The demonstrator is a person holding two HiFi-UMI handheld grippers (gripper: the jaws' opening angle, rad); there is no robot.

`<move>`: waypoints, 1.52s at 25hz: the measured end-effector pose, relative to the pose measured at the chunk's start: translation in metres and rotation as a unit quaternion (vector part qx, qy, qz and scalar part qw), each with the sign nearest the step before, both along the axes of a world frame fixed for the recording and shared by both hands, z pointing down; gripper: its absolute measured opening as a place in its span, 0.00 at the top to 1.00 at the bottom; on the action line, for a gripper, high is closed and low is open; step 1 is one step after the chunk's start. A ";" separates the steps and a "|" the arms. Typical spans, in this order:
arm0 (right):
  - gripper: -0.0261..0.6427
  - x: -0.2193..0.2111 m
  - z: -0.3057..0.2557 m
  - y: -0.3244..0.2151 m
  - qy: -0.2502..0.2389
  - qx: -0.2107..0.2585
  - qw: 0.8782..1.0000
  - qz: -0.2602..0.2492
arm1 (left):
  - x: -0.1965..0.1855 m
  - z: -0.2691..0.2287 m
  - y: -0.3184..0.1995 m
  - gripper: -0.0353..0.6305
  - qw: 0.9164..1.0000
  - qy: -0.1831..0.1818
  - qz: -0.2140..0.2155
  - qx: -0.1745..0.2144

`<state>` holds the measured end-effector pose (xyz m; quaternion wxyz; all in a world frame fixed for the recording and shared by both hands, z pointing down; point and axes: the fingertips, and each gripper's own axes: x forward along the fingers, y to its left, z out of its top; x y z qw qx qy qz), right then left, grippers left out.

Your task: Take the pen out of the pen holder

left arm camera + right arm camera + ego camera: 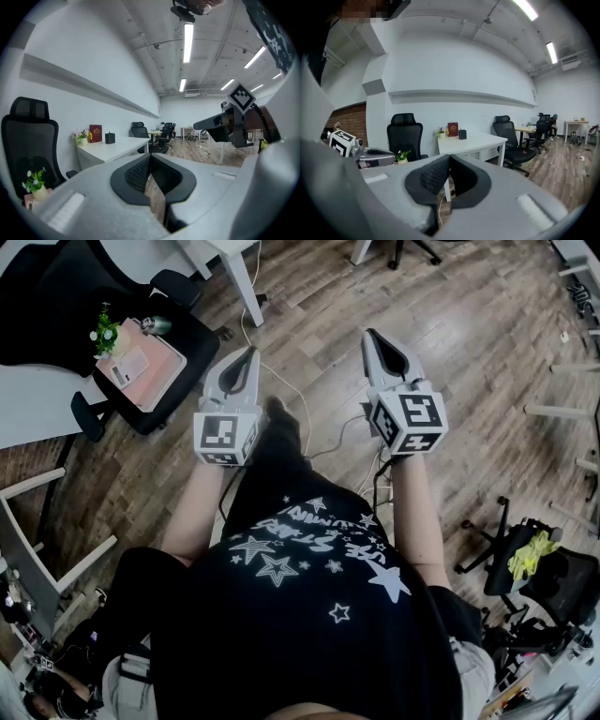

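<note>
A small black pen holder (462,134) stands far off on a white desk (476,143), against the wall; it also shows in the left gripper view as the same pen holder (110,138). I cannot make out a pen in it. My left gripper (250,353) and right gripper (371,335) are held side by side in front of the person's body, above the wooden floor and well away from the desk. The left gripper (150,155) has its tips touching with nothing between them. The right gripper (450,157) is likewise shut and empty.
A black office chair (159,381) at the left carries a pink pad and a small potted plant (105,332). A red book (453,129) and flowers (440,133) stand beside the holder. Cables (300,404) trail on the floor. More chairs and desks fill the room's far end.
</note>
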<state>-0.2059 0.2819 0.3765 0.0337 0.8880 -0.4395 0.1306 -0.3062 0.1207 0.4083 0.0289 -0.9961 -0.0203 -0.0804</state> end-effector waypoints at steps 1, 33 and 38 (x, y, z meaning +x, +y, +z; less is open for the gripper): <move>0.95 -0.001 0.000 0.003 -0.001 0.003 1.000 0.003 | 0.001 0.001 0.003 0.93 1.000 -0.001 0.003 0.001; 0.80 0.162 -0.014 -0.139 0.001 0.004 1.000 0.010 | 0.152 -0.003 -0.173 0.93 1.000 0.000 -0.014 -0.013; 0.80 0.176 -0.016 -0.163 -0.004 -0.005 1.000 -0.014 | 0.146 -0.004 -0.200 0.93 0.998 -0.001 -0.051 -0.024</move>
